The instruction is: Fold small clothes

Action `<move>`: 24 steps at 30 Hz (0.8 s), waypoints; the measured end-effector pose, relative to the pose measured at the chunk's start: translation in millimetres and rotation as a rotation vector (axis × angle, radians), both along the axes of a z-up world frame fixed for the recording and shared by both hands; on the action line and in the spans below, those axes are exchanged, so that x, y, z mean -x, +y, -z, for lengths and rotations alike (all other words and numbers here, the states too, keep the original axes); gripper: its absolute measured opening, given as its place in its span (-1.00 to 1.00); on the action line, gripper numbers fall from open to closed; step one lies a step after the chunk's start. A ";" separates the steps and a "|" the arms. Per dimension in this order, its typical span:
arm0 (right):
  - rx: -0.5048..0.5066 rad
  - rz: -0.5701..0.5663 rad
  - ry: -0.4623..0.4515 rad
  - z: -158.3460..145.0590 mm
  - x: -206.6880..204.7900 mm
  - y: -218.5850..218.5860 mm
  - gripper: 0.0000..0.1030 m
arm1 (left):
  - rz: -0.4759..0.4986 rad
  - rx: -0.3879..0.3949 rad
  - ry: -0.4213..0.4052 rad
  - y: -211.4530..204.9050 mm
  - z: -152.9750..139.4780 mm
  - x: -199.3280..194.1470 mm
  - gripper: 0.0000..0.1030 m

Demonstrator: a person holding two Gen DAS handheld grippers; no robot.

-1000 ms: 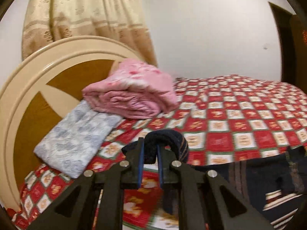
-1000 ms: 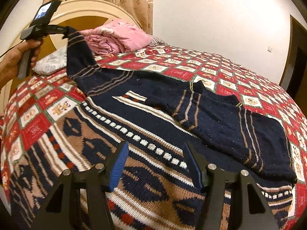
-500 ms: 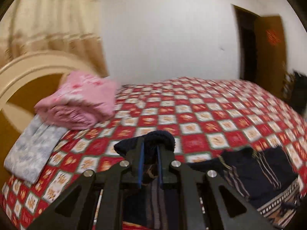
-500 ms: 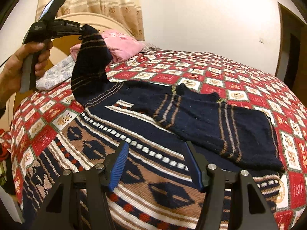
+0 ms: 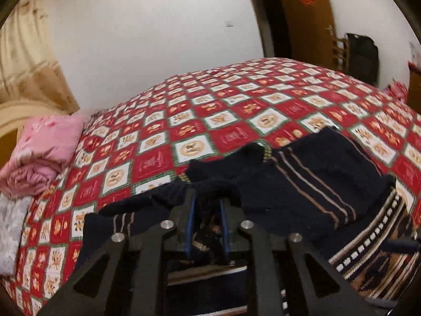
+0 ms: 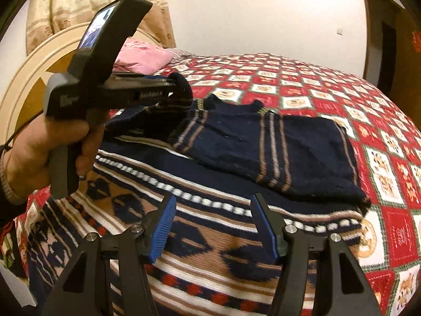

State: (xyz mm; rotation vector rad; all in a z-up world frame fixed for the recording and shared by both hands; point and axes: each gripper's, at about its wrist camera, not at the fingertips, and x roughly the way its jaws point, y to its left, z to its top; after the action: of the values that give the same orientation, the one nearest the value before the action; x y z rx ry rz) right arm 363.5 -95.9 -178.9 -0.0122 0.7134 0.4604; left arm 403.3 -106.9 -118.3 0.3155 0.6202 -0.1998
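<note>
A dark navy patterned sweater (image 6: 263,144) lies spread on the red checked bedspread (image 6: 302,79), its right sleeve folded over the chest. My left gripper (image 5: 206,210) is shut on the left sleeve's cuff (image 6: 181,89) and holds it above the sweater's chest, near the collar. In the right wrist view the left gripper (image 6: 173,84) is seen from the side with the sleeve (image 6: 136,121) trailing under it. My right gripper (image 6: 213,226) is open and empty over the sweater's brown patterned hem (image 6: 210,250). The sweater also shows in the left wrist view (image 5: 302,184).
A folded pink quilt (image 5: 44,152) and a grey pillow (image 5: 10,226) lie by the cream headboard (image 6: 31,73). A curtain (image 6: 79,2) hangs behind it. A brown door (image 5: 302,18) stands at the far wall.
My left gripper has carried the sleeve cuff rightward and lower, from near the headboard to over the sweater's chest. The right gripper has stayed open over the hem.
</note>
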 end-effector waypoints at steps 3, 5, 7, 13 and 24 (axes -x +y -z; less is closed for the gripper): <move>-0.024 0.018 0.045 5.9 -7.1 -11.8 0.18 | 0.023 0.025 -0.042 5.9 -15.8 9.8 -0.02; -0.069 0.019 0.080 7.3 -12.8 -18.6 0.26 | 0.060 0.072 -0.106 16.3 -33.4 24.3 0.87; -0.083 0.036 0.093 5.5 -19.4 -23.1 0.38 | 0.089 0.046 -0.169 16.3 -43.4 35.2 1.00; -0.156 0.042 0.146 -2.5 -45.4 -22.1 0.37 | -0.026 -0.015 -0.188 51.7 -44.0 36.1 1.00; -0.438 0.065 0.426 15.1 -157.8 7.3 0.13 | -0.462 0.114 0.049 183.2 42.2 10.3 1.00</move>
State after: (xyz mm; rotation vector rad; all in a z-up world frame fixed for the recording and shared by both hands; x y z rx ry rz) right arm 521.2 -88.6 -194.0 0.5327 1.0133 0.5558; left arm 392.9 76.3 -160.5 0.0522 0.7103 0.2015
